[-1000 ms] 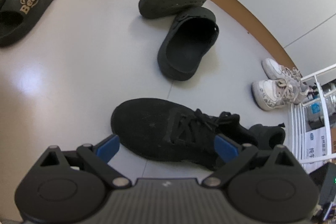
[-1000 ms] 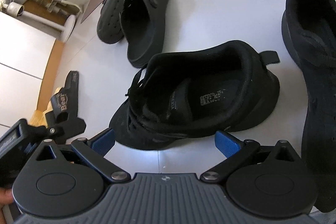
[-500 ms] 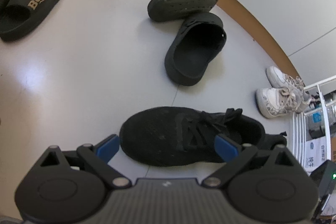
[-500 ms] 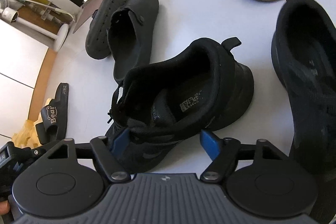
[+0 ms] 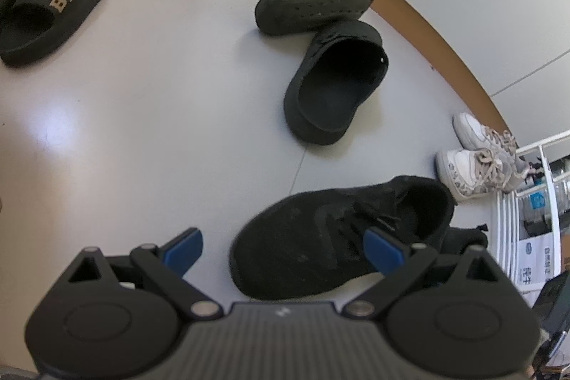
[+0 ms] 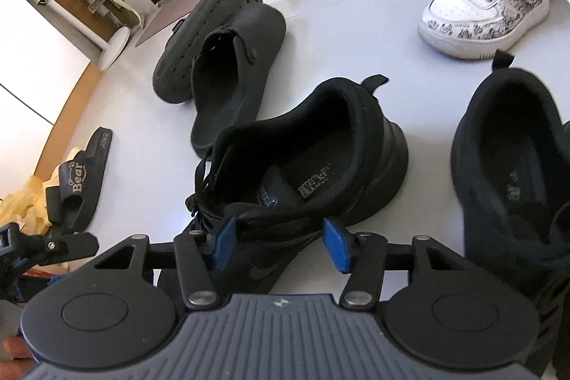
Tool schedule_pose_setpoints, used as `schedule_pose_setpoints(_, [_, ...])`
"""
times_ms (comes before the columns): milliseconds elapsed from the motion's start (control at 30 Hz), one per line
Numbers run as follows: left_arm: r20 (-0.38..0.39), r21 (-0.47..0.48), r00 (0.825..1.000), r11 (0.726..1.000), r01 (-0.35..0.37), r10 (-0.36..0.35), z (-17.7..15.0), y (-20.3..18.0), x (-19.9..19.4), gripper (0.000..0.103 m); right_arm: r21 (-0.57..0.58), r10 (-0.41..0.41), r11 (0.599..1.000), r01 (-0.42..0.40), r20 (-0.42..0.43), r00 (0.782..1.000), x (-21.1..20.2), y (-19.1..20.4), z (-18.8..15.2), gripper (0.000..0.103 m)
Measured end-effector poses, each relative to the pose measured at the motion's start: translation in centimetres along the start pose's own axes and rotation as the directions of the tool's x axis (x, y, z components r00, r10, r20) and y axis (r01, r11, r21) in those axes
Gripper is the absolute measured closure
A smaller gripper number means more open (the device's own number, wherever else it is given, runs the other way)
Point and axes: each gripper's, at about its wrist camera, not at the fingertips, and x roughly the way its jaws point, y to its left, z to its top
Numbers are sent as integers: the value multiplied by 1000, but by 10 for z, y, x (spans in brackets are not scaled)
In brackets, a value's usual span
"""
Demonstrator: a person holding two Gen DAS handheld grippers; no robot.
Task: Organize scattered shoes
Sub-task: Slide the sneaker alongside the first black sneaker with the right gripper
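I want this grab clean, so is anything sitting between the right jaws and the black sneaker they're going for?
Nothing visible. The right gripper is closing with the black sneaker's collar wall already between its jaws. The other black sneaker sits apart on the right.

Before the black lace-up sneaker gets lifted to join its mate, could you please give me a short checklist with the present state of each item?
1. Right gripper straddles the collar of the black lace-up sneaker: ok.
2. Grip finished: not ok; the jaws are closing, and the right-hand blue pad stands apart from the shoe.
3. Laces out of the pinch: cannot tell; they hang beside the left-hand pad.
4. Matching black sneaker upright on the grey floor, bare floor between the pair: ok.
5. Left gripper free: ok, open, pads clear of the shoe beneath it.
6. Black clogs and white patterned sneakers out of the way: ok.
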Motion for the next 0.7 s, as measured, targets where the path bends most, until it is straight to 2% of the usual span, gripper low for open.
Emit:
schedule_pose_setpoints(167, [2,7,1000,1000,2,-2,0,0,-1,5,-39,-30,999,32,34,999,-6,0,5,66])
schedule_pose_setpoints(333, [0,-3,1000,1000,2,-2,0,1,1,5,-21,-49,998,50,46,998,-11,-3,6,65])
schedule_pose_setpoints(367, [0,-2,1000,1000,2,-2,0,0,1,5,-12,-51,999,51,47,998,-13,-3,5,61])
schedule_pose_setpoints(400, [0,0,1000,1000,2,-2,0,-1,1,5,-6,-47,999,47,47,998,-13,-3,4,42])
schedule_pose_setpoints(433, [-1,1,1000,1000,3,-3,0,-1,1,5,-10,-34,999,35,45,998,-13,1,3,31])
schedule_pose_setpoints(467, [-1,3,1000,1000,3,-3,0,-1,1,5,-15,-22,1000,23,43,999,-13,5,1,13])
schedule_pose_setpoints(500, [-2,3,1000,1000,4,-4,0,-2,1,5,-37,-18,999,19,46,999,-13,12,-2,9])
schedule_pose_setpoints(700, [-7,13,1000,1000,7,-7,-1,-3,2,5,-57,-29,998,29,1,1000,6,28,-5,9])
